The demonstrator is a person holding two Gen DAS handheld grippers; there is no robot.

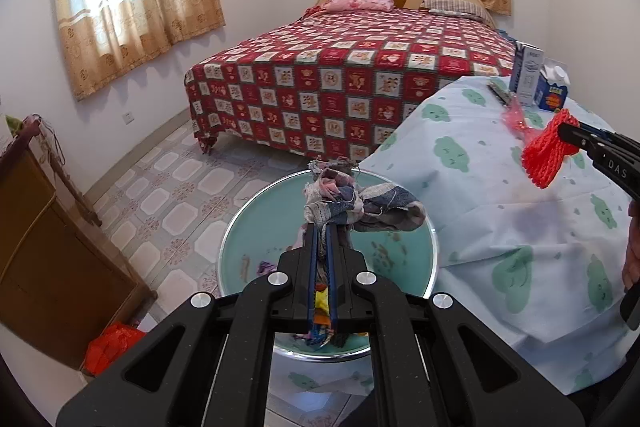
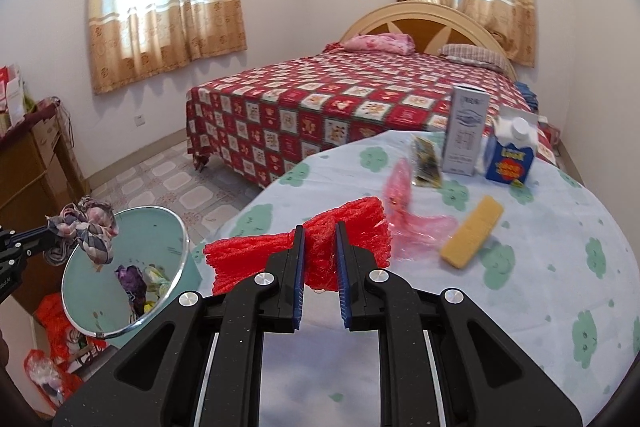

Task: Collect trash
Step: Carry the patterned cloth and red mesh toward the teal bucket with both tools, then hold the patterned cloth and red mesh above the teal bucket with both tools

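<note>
We see the left gripper point(image 1: 323, 227) in the middle of the left wrist view, squeezed tight on a bunch of checked rag cloth point(image 1: 352, 201). The rag hangs right over the open mouth of a round green trash bin point(image 1: 240, 247) that stands on the floor beside the tabletop point(image 1: 500, 207). Some scraps already lie inside the bin.

In the right wrist view, the right gripper point(image 2: 320, 247) sits low in the middle, pinched on a red foam net point(image 2: 360, 223), just above the cloud-print cloth of the tabletop. More trash lies on the tabletop at the right: a pink plastic wrapper point(image 2: 404, 203) just beside the net, a yellow sponge point(image 2: 472, 231), a small dark packet point(image 2: 426, 163), a tall grey box point(image 2: 464, 131) and a blue carton point(image 2: 512, 155). A bed with a red cover point(image 2: 320, 107) fills the back.
</note>
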